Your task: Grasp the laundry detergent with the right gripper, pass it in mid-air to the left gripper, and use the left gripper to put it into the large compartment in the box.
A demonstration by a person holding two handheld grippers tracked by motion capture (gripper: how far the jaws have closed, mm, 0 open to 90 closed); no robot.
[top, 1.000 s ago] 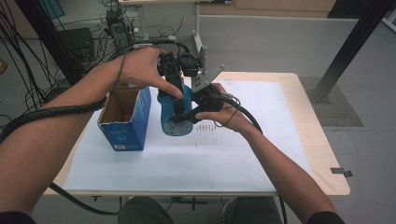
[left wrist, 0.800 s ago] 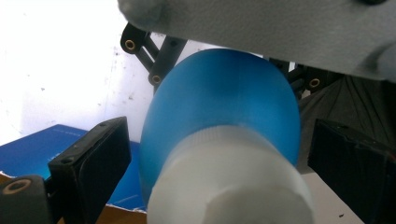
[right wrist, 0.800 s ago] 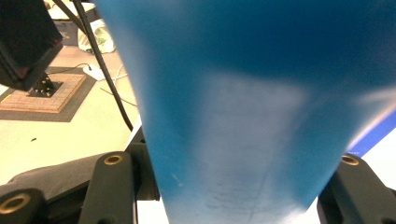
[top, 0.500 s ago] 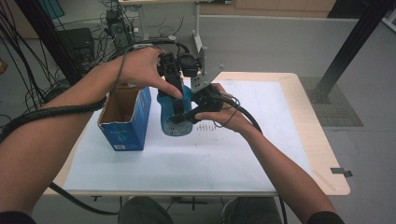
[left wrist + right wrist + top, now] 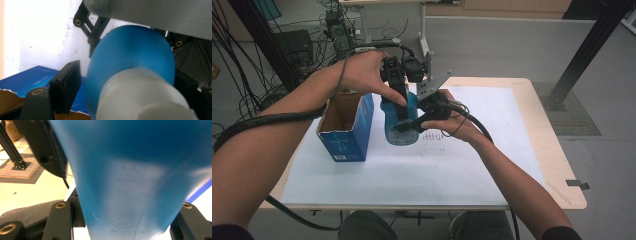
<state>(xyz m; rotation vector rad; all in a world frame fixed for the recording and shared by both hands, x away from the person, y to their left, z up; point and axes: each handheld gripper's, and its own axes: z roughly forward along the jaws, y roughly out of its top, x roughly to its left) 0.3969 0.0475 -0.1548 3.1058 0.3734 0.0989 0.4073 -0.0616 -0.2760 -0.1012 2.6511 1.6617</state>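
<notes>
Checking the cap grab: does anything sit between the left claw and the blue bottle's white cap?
Nothing visible. The left claw, jaws just closing, has the white cap of the blue bottle between them, one jaw apart from it.

Tight on the left: open blue box (image 5: 347, 131) standing just beside the blue bottle (image 5: 401, 131), narrow gap between. Both grippers and hands crowded round the bottle itself. Wide bare white mat (image 5: 492, 150) to the right and along the near table edge.
</notes>
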